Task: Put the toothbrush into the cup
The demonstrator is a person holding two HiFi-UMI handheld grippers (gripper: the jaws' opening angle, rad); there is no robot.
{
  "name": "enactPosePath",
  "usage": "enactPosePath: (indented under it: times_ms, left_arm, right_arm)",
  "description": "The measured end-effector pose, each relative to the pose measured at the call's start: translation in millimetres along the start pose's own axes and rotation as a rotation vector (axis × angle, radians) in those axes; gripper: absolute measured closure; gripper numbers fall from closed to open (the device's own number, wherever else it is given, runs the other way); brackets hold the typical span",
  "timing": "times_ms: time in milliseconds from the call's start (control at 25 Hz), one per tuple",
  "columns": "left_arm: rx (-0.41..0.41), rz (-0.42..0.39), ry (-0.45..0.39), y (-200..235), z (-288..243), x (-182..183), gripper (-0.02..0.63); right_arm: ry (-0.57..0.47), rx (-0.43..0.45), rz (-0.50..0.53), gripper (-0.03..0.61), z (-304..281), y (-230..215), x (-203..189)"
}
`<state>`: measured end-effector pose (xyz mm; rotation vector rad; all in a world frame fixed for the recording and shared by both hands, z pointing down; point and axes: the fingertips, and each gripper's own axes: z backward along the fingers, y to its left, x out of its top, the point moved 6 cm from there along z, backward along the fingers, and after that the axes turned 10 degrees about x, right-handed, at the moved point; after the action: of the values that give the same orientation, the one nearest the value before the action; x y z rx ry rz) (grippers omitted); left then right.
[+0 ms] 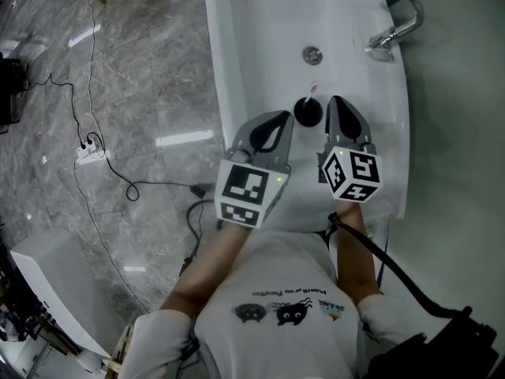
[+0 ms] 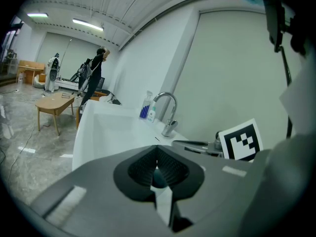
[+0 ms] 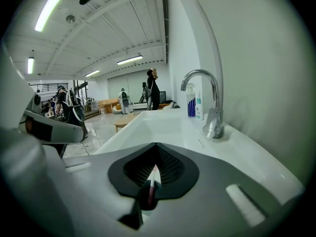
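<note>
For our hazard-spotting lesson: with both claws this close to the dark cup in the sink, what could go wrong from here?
1. The dark cup sits in the smooth sink between the left claw and the right claw; a nudge from either might tip or slide it.
2. The toothbrush sticks up past the cup's rim; a claw catching it could lever it out toward the drain.

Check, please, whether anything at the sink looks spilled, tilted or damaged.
Nothing stands out. The dark cup stands upright in the white sink, the toothbrush rising from it; no spill or damage shows.
</note>
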<state>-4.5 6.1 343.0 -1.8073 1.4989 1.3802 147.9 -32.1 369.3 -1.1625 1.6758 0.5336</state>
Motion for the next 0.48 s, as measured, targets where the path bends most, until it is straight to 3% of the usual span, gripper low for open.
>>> enactPosePath:
  times_ms: [480]
  left_arm:
    - [0.001,-0.005,-0.006,-0.9,1.7,2.8,0.614]
  right_arm:
    - [0.002,-0.010,0.004,0.578,2.3,-1.5,0.6]
